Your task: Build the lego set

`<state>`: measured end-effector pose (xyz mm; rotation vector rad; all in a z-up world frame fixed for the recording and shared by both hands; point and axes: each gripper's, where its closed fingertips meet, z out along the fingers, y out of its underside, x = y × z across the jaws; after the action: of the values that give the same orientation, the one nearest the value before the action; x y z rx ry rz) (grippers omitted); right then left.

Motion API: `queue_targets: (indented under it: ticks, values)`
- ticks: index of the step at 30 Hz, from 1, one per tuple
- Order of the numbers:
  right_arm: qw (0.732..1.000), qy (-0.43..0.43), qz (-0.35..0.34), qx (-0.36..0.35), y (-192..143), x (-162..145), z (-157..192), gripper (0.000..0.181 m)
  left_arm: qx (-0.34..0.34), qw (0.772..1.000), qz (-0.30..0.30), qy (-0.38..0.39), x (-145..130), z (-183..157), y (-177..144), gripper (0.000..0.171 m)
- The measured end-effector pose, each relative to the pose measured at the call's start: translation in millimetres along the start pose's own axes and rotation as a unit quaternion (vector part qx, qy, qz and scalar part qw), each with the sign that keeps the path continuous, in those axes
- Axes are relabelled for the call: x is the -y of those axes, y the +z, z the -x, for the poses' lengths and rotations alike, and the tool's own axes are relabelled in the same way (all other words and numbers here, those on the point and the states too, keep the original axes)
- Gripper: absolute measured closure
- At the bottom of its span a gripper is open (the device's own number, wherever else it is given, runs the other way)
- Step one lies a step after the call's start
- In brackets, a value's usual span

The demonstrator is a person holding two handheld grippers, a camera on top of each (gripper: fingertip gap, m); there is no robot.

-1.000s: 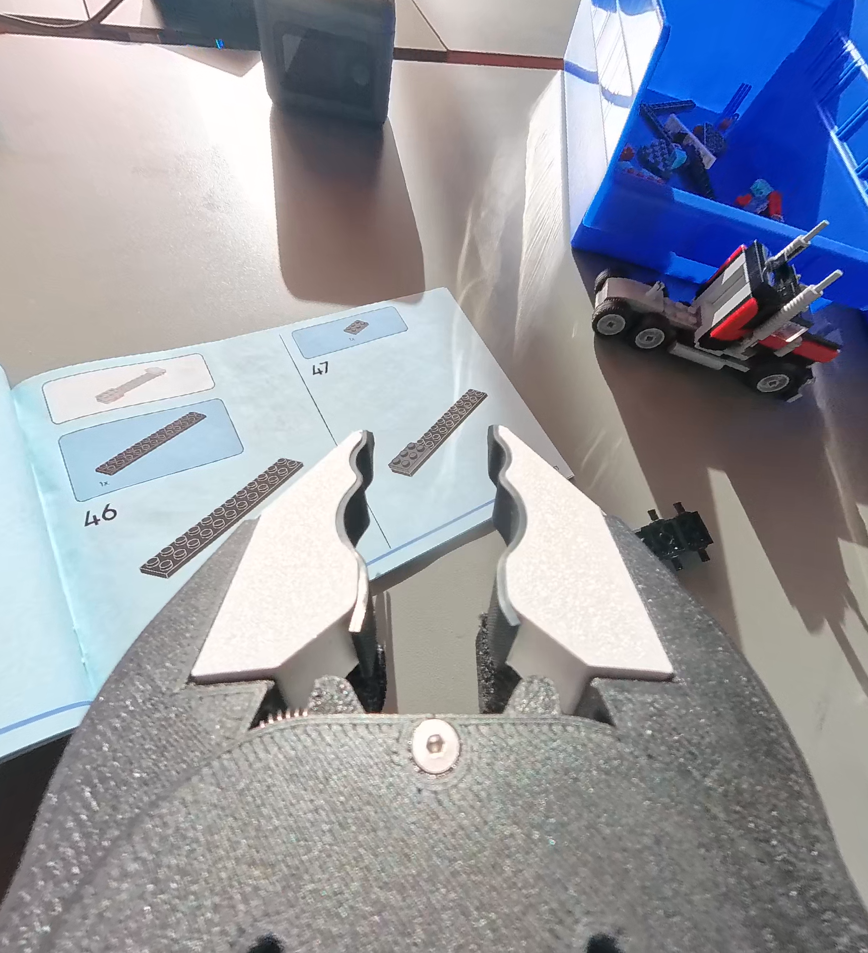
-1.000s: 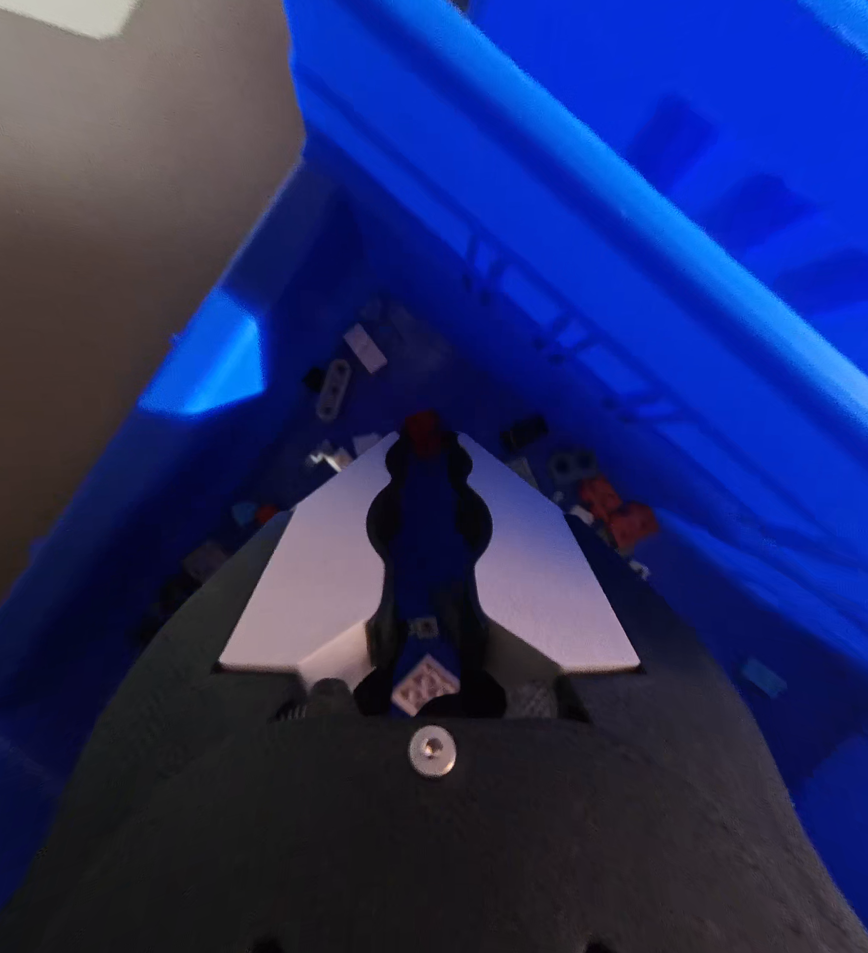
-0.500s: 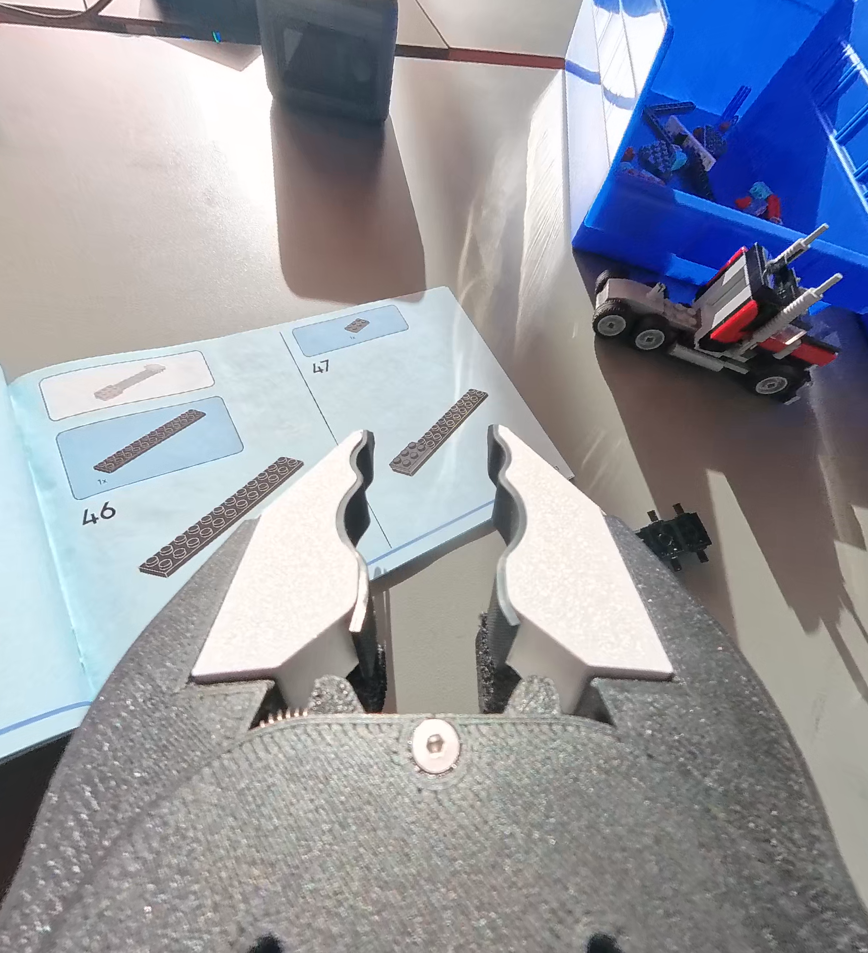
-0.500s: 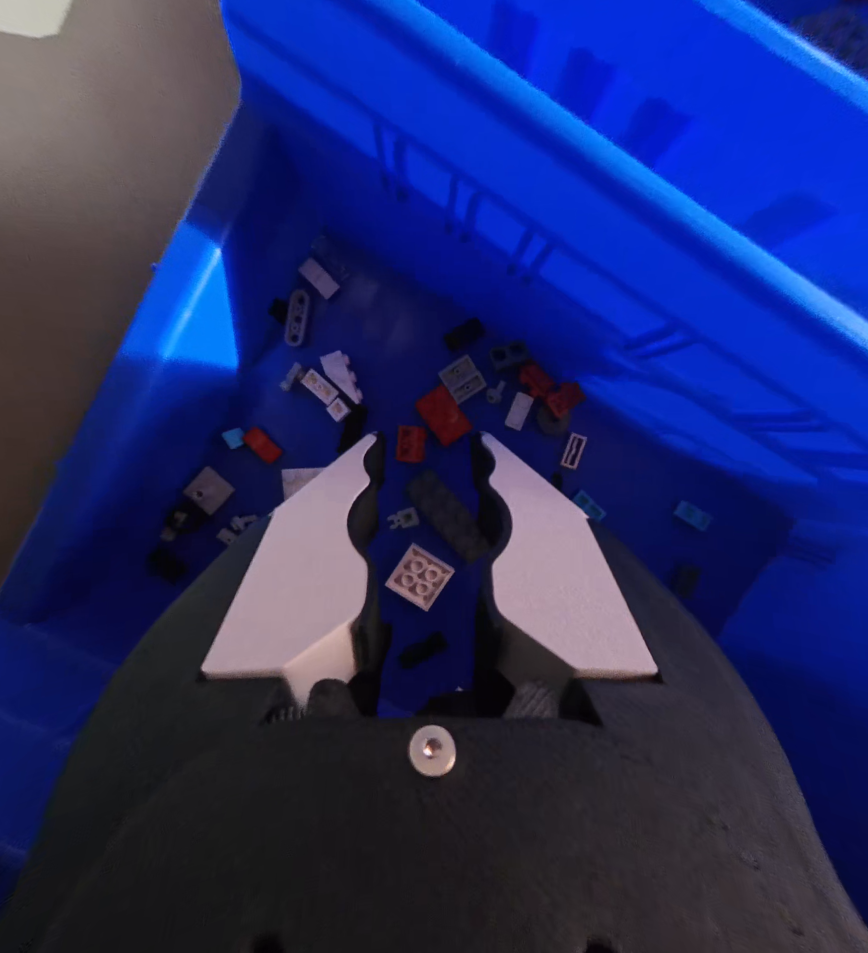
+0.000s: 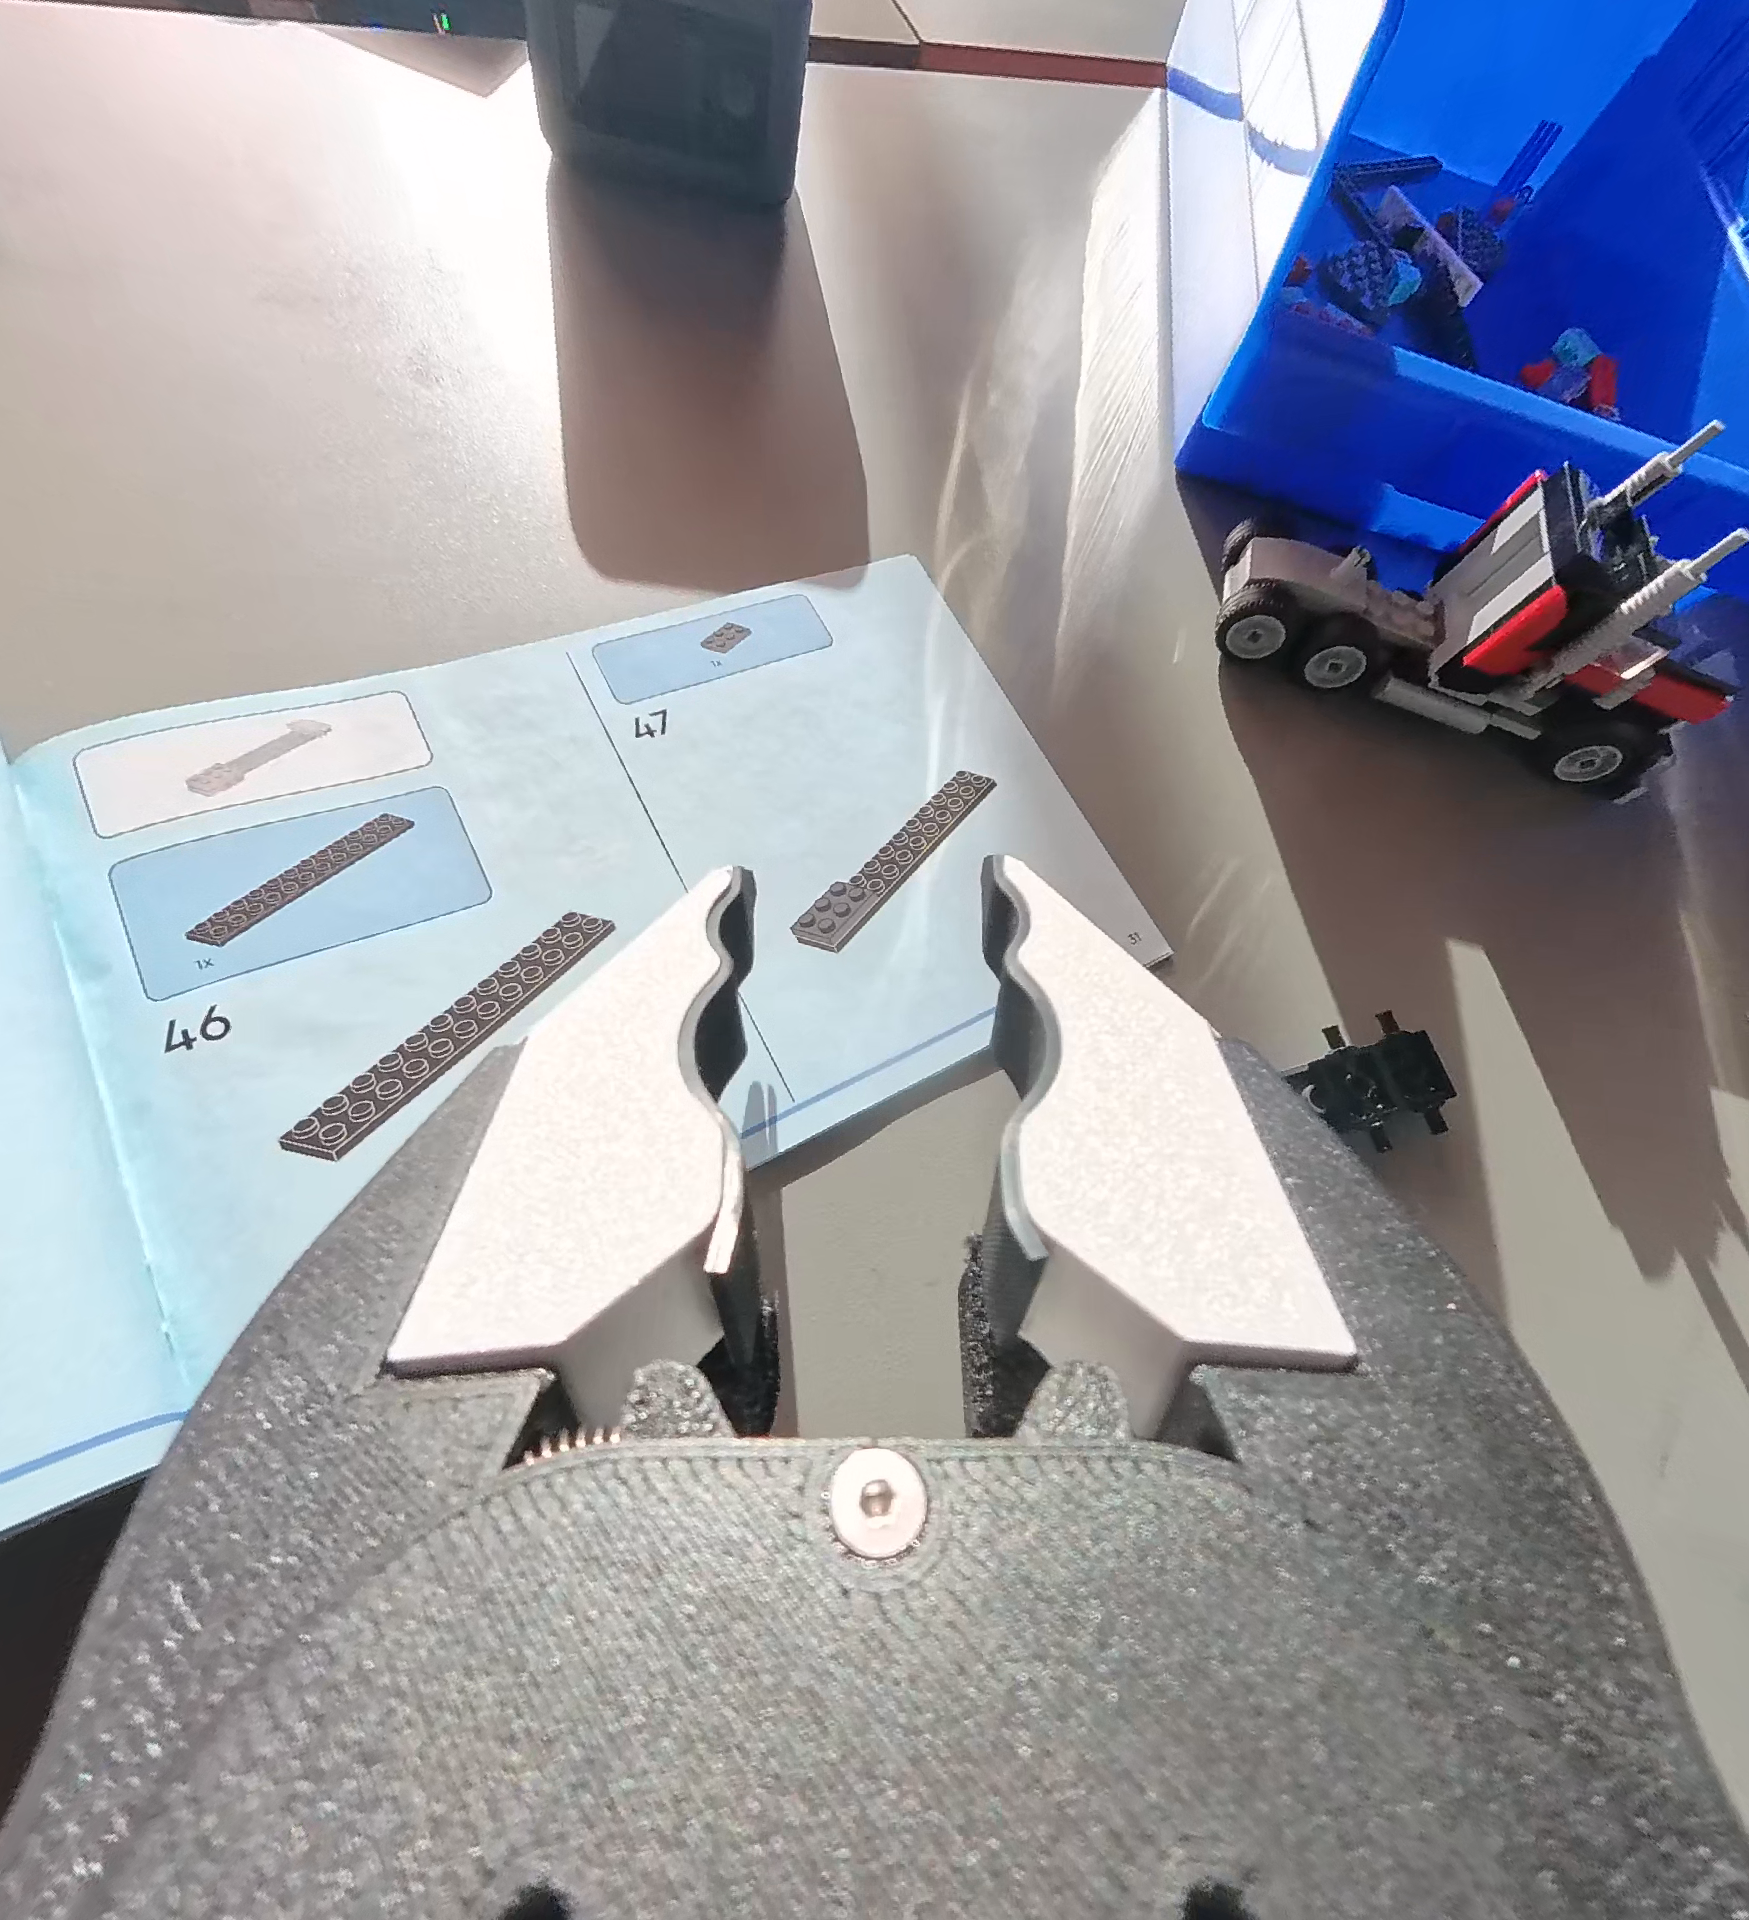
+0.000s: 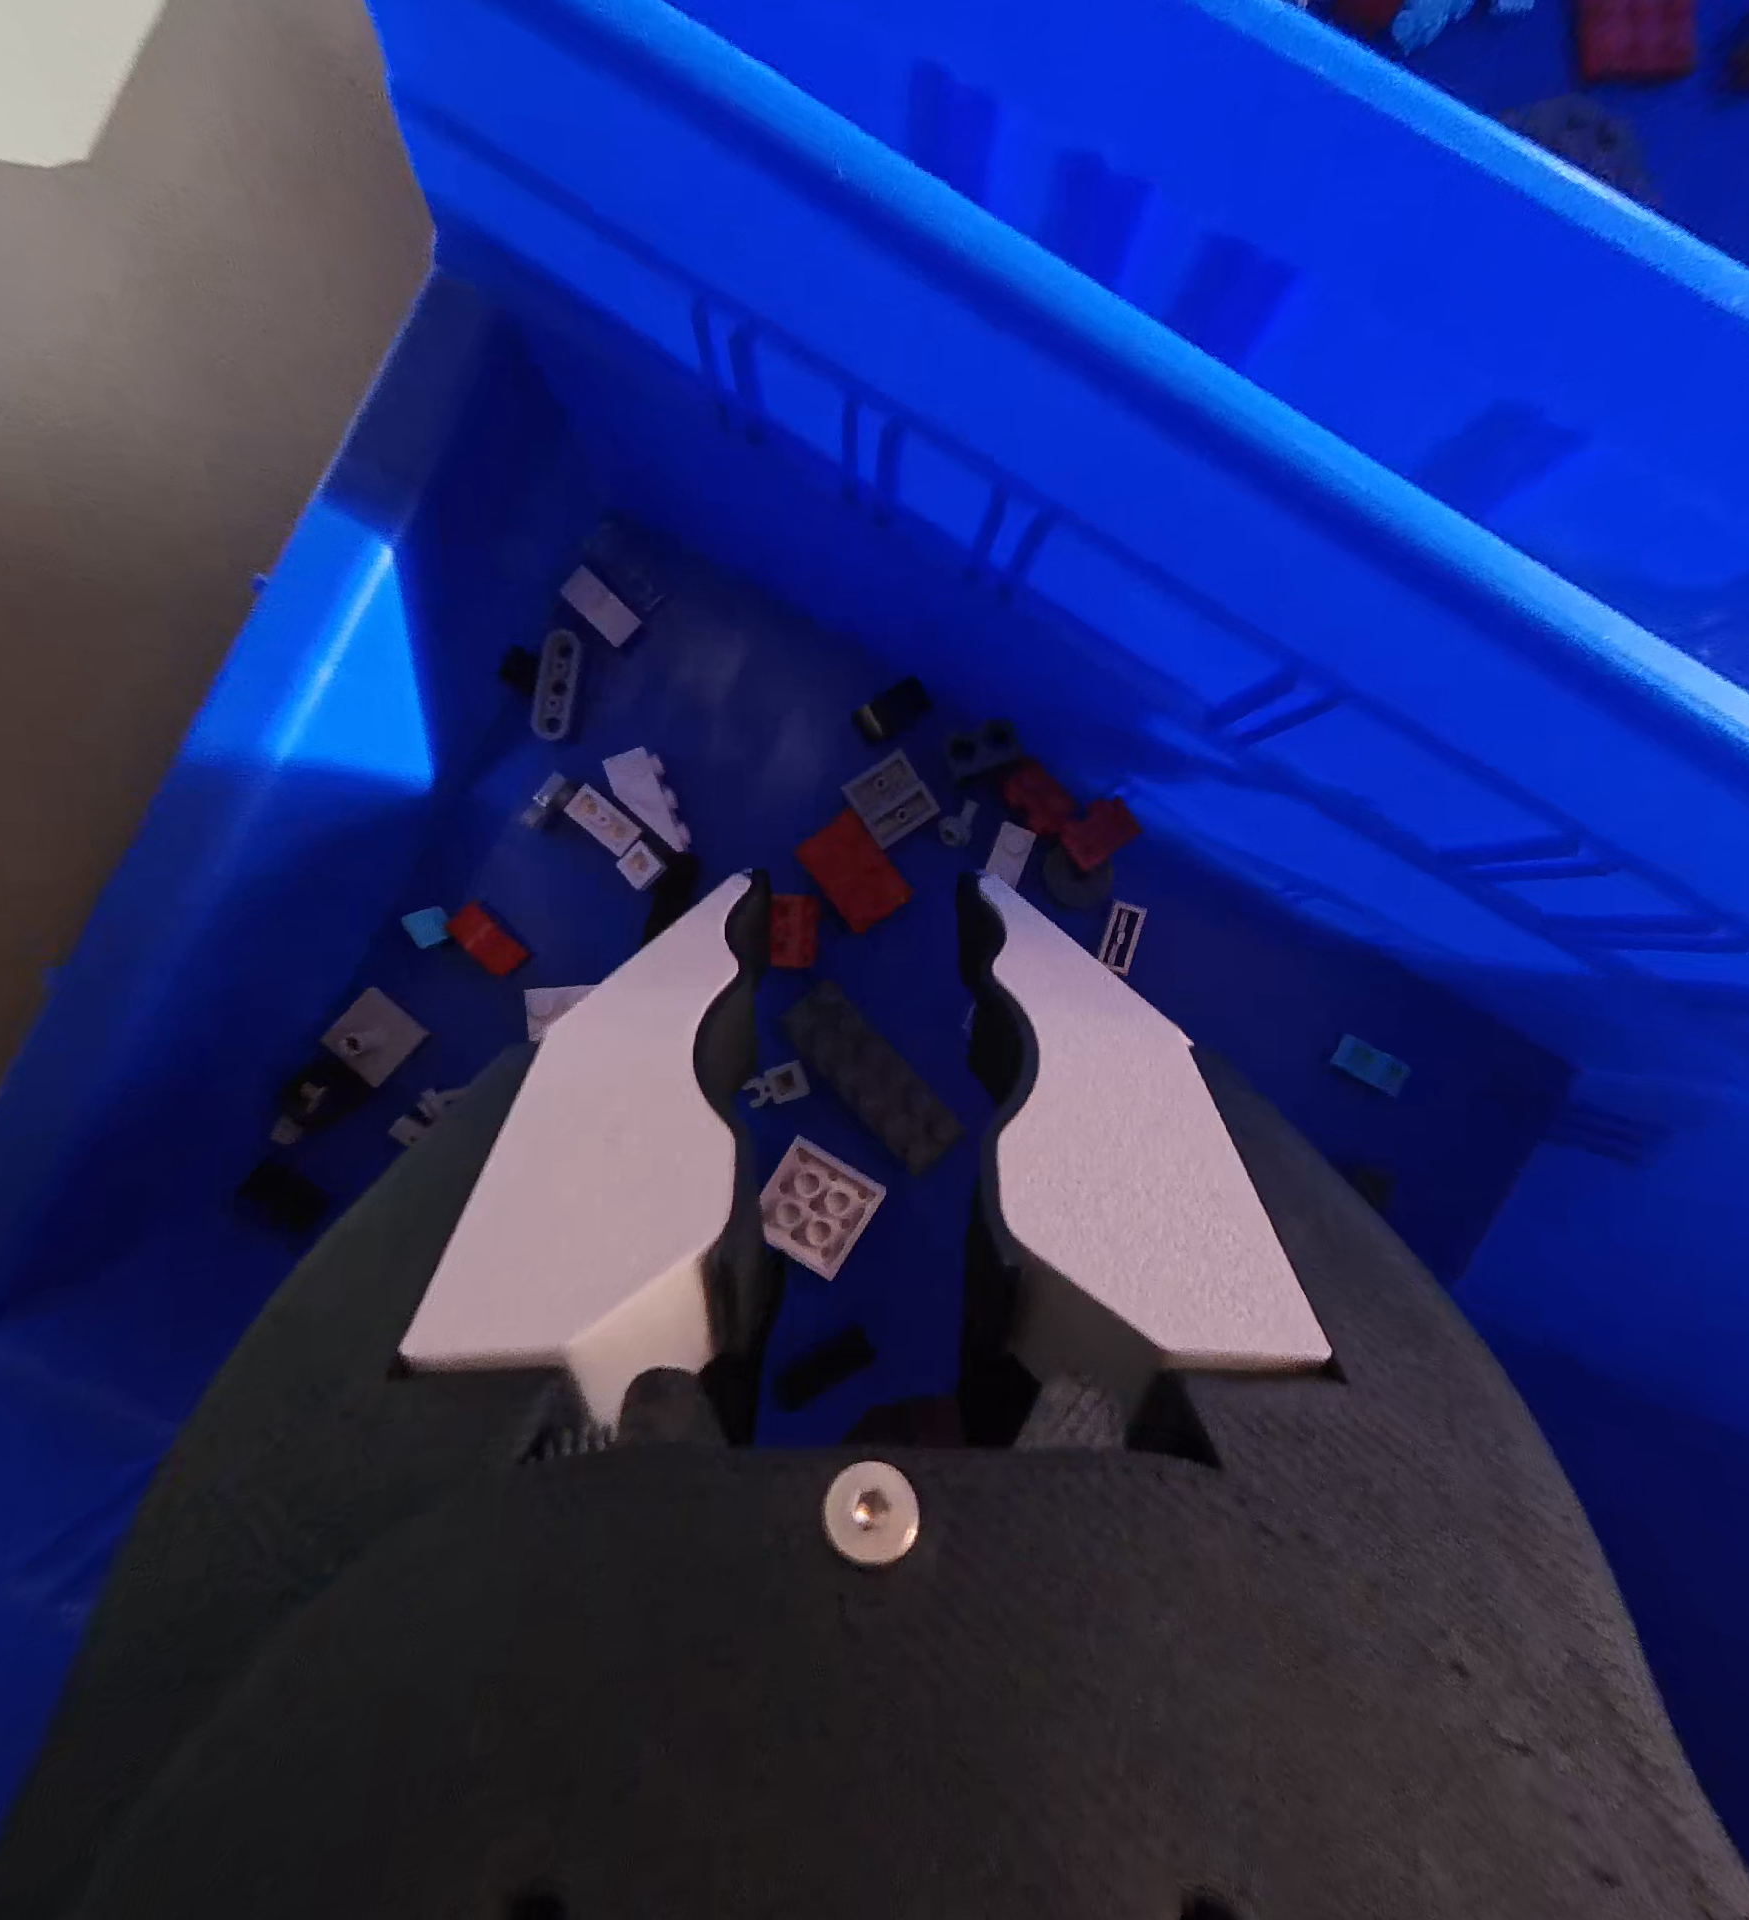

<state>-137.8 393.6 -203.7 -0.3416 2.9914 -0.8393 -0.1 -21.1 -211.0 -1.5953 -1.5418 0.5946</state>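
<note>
My left gripper (image 5: 865,883) is open and empty above the open instruction booklet (image 5: 350,894) on the brown table. A built red, black and grey lego truck (image 5: 1472,644) stands at the right, in front of the blue bin (image 5: 1369,457). A small black lego piece (image 5: 1374,1081) lies by the gripper's right side. My right gripper (image 6: 862,894) is open and empty, held over a compartment of the blue bin (image 6: 641,436). Between its fingers lie a dark grey long plate (image 6: 870,1075), a light grey square plate (image 6: 820,1205) and a red plate (image 6: 854,868).
A dark box (image 5: 672,94) stands at the far edge of the table. Several loose small pieces in red, grey, black and light blue litter the bin floor (image 6: 745,707). A tall blue divider wall (image 6: 1265,436) runs along the right of the compartment. To the small black lego piece (image 5: 1374,1081): left tips about 10 cm, right tips about 35 cm.
My right gripper has opened from nearly shut and pulled back up from the bin floor, so more loose pieces show. My left gripper has stayed still and open.
</note>
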Motion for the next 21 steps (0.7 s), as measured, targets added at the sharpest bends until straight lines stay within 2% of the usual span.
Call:
queue_targets:
  ticks: [21]
  values:
    - [1.000, 0.006, -0.005, -0.009, 6.1, -3.0, -4.4, 0.142, 0.000, 1.000, 0.001, -0.001, -0.4, 0.4, 0.3, 0.126]
